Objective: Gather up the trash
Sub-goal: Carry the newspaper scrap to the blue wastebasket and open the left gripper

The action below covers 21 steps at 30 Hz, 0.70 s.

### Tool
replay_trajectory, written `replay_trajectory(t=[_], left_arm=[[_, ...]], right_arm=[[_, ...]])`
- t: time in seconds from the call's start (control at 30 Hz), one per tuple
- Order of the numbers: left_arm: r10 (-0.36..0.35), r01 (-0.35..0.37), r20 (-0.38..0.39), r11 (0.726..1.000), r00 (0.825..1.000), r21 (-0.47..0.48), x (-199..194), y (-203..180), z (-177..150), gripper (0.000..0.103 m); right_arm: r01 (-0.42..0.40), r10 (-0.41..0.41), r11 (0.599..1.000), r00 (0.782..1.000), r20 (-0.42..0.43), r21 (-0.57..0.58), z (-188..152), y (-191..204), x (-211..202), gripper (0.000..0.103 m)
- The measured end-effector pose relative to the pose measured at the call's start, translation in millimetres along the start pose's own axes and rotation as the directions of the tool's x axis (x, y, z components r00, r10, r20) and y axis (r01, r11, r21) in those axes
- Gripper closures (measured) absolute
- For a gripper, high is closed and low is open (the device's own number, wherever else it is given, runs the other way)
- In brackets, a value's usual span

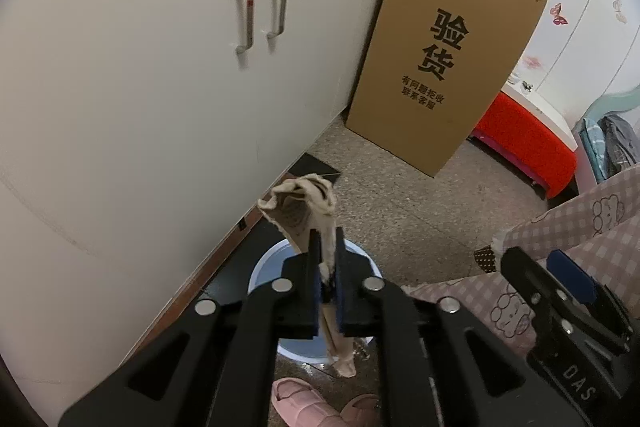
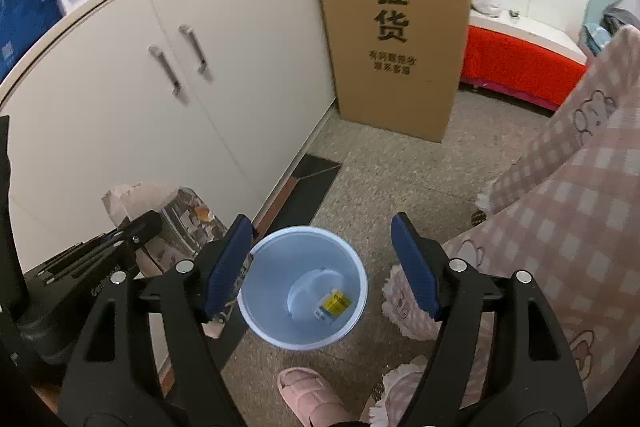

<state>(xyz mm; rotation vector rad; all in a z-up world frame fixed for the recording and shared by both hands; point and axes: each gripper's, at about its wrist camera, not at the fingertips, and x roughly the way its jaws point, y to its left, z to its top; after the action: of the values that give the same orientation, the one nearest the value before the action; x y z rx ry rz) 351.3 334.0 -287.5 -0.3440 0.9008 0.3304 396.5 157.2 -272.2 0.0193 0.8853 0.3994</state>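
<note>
My left claw (image 1: 328,259) pinches a crumpled paper wrapper (image 1: 310,215) between its pads, and I hold it over the bin (image 2: 303,283) so that it can fall straight in when I let go. The bin stands on the floor near the cabinet (image 1: 160,67), just in front of my slipper (image 2: 310,393). My right claw (image 2: 324,267) is spread wide with nothing between its pads; it hangs above the bin's mouth. Inside the bin lies a small yellow thing (image 2: 334,303), perhaps a label or packet, too small to read. In the left view my claw covers most of the bin. The wrapper's print is blurred, so I cannot say what it was.
</note>
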Motion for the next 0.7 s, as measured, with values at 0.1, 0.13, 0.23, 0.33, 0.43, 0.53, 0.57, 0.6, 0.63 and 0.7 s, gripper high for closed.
replay_trajectory(t=[0.1, 0.13, 0.23, 0.33, 0.43, 0.53, 0.57, 0.6, 0.63, 0.7], left_arm=[[0.027, -0.027, -0.002, 1.000, 1.000, -0.004, 2.9, -0.9, 2.3, 0.038], [0.037, -0.037, 0.014, 0.999, 0.999, -0.005, 2.3, -0.9, 2.1, 0.031], [0.043, -0.043, 0.003, 0.999, 0.999, -0.006, 2.5, -0.4, -0.8, 0.031], [0.053, -0.053, 0.009, 0.999, 0.999, -0.006, -0.9, -0.5, -5.3, 0.031], [0.064, -0.064, 0.006, 0.998, 0.998, 0.002, -5.7, -1.0, -7.6, 0.031], [0.070, -0.070, 0.007, 0.998, 0.998, -0.004, -17.0, 1.2, -11.5, 0.031], [0.073, -0.073, 0.012, 0.997, 0.997, -0.006, -22.4, 2.3, -12.9, 0.031], [0.077, -0.077, 0.018, 0.997, 0.997, -0.008, -28.0, 3.5, -13.7, 0.031], [0.081, -0.080, 0.024, 0.997, 0.996, -0.013, -36.9, 5.1, -14.6, 0.030], [0.082, -0.081, 0.041, 0.996, 0.996, -0.020, -54.1, 6.3, -15.8, 0.030]], right_arm=[[0.006, -0.006, 1.000, 1.000, 0.003, 0.013, 0.5, -5.5, -0.1, 0.031], [0.008, -0.008, 1.000, 1.000, 0.003, 0.012, 0.1, -6.1, 0.0, 0.031], [0.009, -0.009, 1.000, 1.000, -0.005, 0.011, -1.5, -8.4, 0.8, 0.031], [0.005, -0.005, 1.000, 1.000, -0.006, 0.011, -2.5, -9.8, -0.9, 0.031], [0.003, -0.003, 1.000, 1.000, -0.002, 0.007, -4.6, -9.9, -4.5, 0.031], [-0.003, 0.003, 1.000, 1.000, 0.003, 0.006, -5.4, -9.2, -10.2, 0.031], [-0.003, 0.003, 1.000, 1.000, 0.006, 0.003, -5.9, -8.5, -12.6, 0.031], [-0.009, 0.009, 1.000, 1.000, 0.014, 0.001, -5.6, -7.2, -18.6, 0.031], [-0.011, 0.011, 1.000, 1.000, 0.023, 0.000, -4.6, -5.9, -25.1, 0.031], [-0.023, 0.023, 1.000, 0.998, 0.051, -0.012, -2.0, -0.6, -40.9, 0.031]])
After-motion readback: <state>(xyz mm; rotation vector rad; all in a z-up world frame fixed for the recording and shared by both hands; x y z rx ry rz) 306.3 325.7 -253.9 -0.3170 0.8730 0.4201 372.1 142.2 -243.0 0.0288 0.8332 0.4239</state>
